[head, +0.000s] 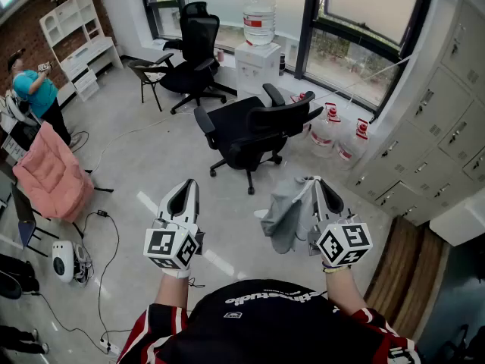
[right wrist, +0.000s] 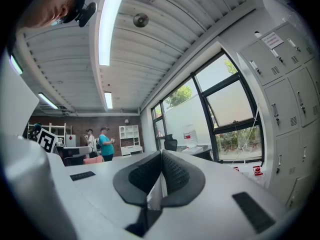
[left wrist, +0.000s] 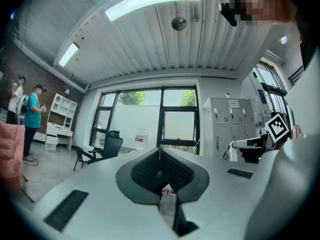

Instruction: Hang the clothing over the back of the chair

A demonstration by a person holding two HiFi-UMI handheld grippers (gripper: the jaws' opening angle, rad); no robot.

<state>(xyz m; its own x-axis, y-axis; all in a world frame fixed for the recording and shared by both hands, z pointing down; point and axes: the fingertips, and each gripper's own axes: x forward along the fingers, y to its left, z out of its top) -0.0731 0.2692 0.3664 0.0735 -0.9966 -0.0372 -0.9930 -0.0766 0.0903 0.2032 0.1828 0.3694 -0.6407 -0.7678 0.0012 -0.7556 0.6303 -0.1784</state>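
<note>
1. The right tool (head: 319, 182) (right wrist: 161, 170) is clamped together on the clothing (head: 289, 215). In the right gripper view a pale strip of the fabric (right wrist: 155, 194) is seen pinched between the pads.
2. The clothing is grey. It is held by one edge and hangs bunched to the left of and below the right tool, clear of the floor (head: 151, 161).
3. The left tool (head: 186, 185) (left wrist: 160, 159) is closed, jaws together, and nothing is gripped between them.
4. Both tools are held side by side in front of the person's chest, apart from each other and pointed toward the chair (head: 254, 131).
5. The chair is a black office chair on castors, standing mid-floor toward the window side. Its backrest is turned toward the right of the head view. It is not touched by the clothing or by either tool.
6. A second black chair (head: 194, 48) is seen further back, by the windows (head: 356, 21).
7. A water dispenser (head: 258, 63) stands at the window edge of the floor, and water jugs (head: 333, 131) sit on the floor to its right.
8. Grey lockers (head: 447, 120) line the right wall.
9. A pink padded seat (head: 50, 177) is at the left edge of the floor, with a person (head: 35, 91) in a teal top standing beyond it.
</note>
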